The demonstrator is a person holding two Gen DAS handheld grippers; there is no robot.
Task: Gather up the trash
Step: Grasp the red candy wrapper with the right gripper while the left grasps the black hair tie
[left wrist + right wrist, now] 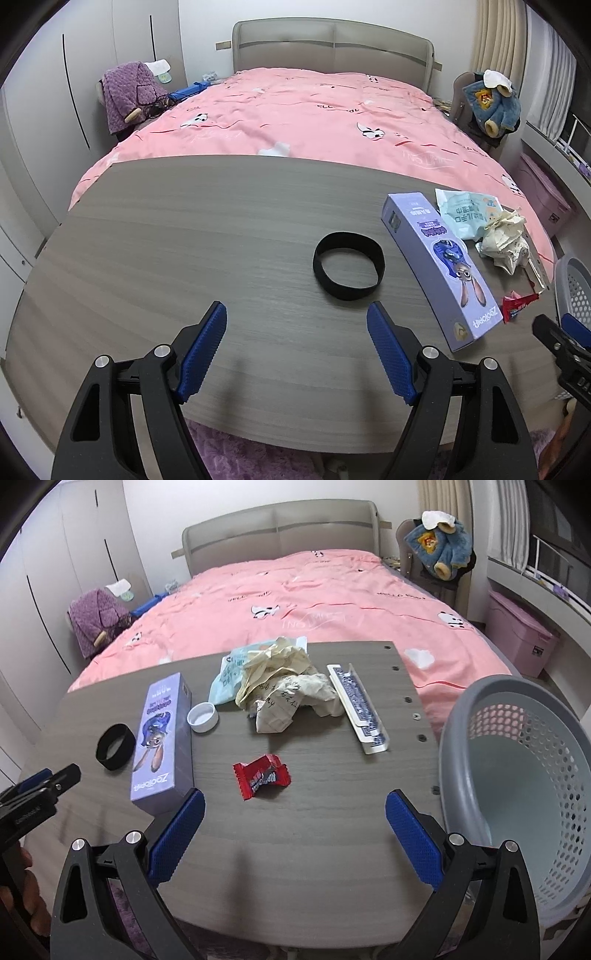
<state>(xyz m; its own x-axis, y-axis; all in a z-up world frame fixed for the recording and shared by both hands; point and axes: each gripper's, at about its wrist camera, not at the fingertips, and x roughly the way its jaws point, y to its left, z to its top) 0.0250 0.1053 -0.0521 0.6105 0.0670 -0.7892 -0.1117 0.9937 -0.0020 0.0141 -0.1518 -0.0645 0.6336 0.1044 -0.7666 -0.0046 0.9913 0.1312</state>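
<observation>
Right gripper (295, 834): jaws apart, empty, aimed at the red candy wrapper (261, 780) just ahead.
Left gripper (297, 349): jaws apart, empty, facing the black band (348, 270).
Gray perforated bin (517, 786): at the table's right edge, likely staged to receive trash.
Crumpled paper (291, 698), wipes packet (227, 679): further back, mid-table.

Even, soft indoor light; faint shadows; sharp focus; strong fisheye edge warping.
</observation>
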